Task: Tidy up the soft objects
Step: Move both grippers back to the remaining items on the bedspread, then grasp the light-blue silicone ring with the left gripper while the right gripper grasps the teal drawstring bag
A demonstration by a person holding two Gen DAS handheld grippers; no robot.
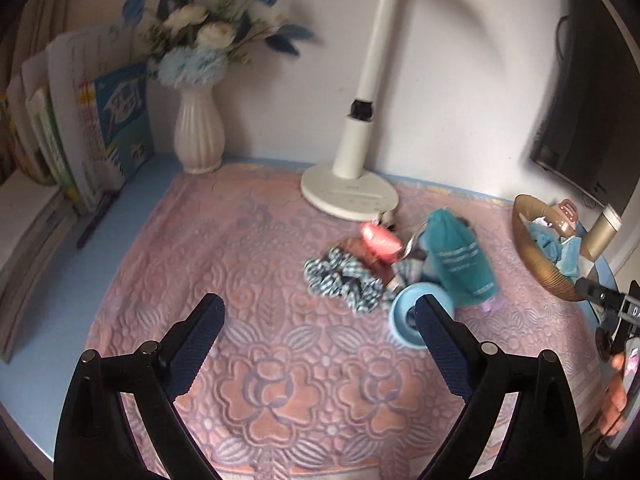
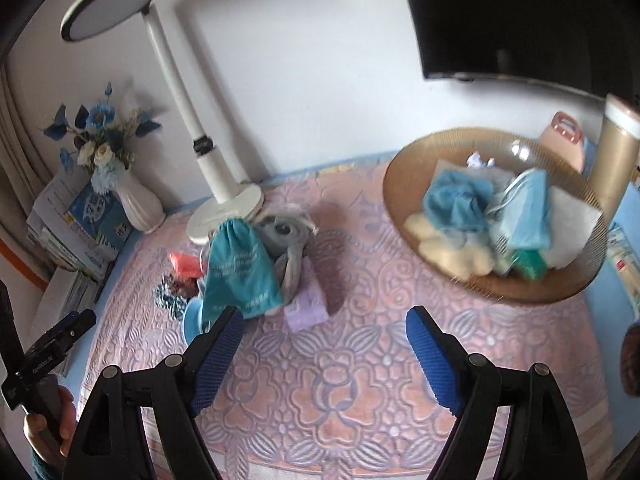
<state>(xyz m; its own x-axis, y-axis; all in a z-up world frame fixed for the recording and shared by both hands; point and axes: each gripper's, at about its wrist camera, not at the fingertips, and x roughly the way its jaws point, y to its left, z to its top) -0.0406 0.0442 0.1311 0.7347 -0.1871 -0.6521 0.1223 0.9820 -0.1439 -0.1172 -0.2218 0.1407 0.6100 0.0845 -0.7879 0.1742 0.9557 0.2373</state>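
Observation:
A heap of soft things lies on the pink embossed cloth (image 1: pixel 280 380): a teal drawstring pouch (image 1: pixel 460 262) (image 2: pixel 240 270), a checked scrunchie (image 1: pixel 340 278), a coral item (image 1: pixel 380 242), grey fabric (image 2: pixel 286 236), a lilac piece (image 2: pixel 306 300) and a light blue round object (image 1: pixel 404 320). The amber bowl (image 2: pixel 400 184) (image 1: pixel 524 240) holds several blue and cream soft items. My left gripper (image 1: pixel 320 312) hangs open just short of the heap with nothing between its fingers. My right gripper (image 2: pixel 324 328) is open over bare cloth, between heap and bowl.
A white desk lamp (image 1: pixel 352 192) and a white vase of blue flowers (image 1: pixel 199 128) stand at the back wall. Books (image 1: pixel 80 152) lean at the left. A gold bottle (image 2: pixel 612 160) and a pink clip (image 2: pixel 562 138) sit behind the bowl. A dark monitor (image 2: pixel 520 16) hangs above.

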